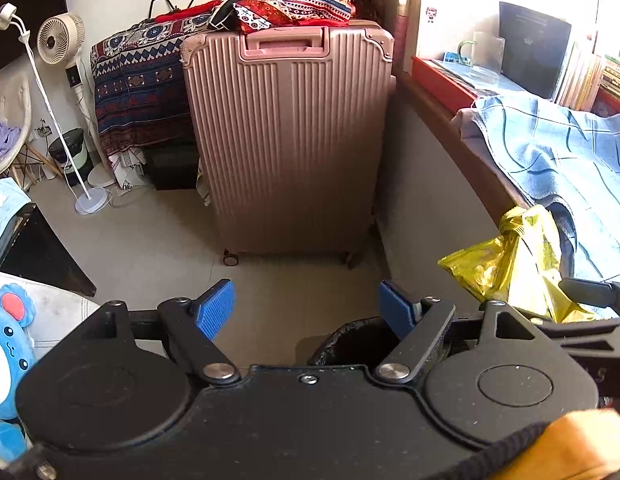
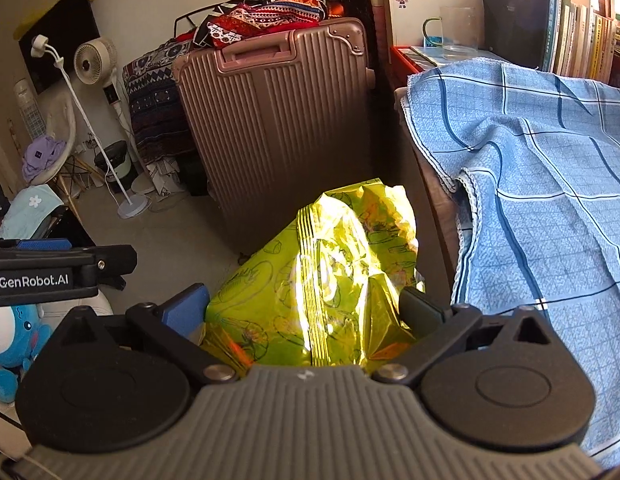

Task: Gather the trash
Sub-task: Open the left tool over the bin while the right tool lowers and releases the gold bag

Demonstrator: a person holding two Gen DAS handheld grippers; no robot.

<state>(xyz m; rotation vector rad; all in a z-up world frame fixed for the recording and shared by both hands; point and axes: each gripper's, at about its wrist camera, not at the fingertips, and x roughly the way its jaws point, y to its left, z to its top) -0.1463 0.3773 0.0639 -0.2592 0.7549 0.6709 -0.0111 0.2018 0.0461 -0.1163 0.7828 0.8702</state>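
**Almost at the bin: the wrapper has yet to drop**

Now, from the left wrist view: the left gripper (image 1: 306, 304) stands with its blue pads well apart and nothing between them, only bare floor ahead. Just below the right-hand pad, at about 5 o'clock from the gap, sits the trash bin (image 1: 352, 344), a small round bin with a dark liner, its mouth half hidden behind the gripper body. Over at 3 o'clock the yellow snack bag (image 1: 510, 264) shines in the sun, near the bin but off to its side, not above the mouth. At 12 o'clock stands the pink suitcase (image 1: 290, 140).

On to the right wrist view: the right gripper (image 2: 306, 308) has its jaws spread as wide as they go, and the crinkled yellow snack bag (image 2: 326, 280) fills the gap between them. Whether the pads press on it I cannot tell; the bag bulges past both, and it looks loose rather than pinched. The blue checked cloth (image 2: 530, 184) hangs at 2 o'clock, the other gripper pokes in at 9 o'clock. No bin shows here.

My read: one piece of trash is gathered and carried close, but it is not in the bin yet. The drop remains.
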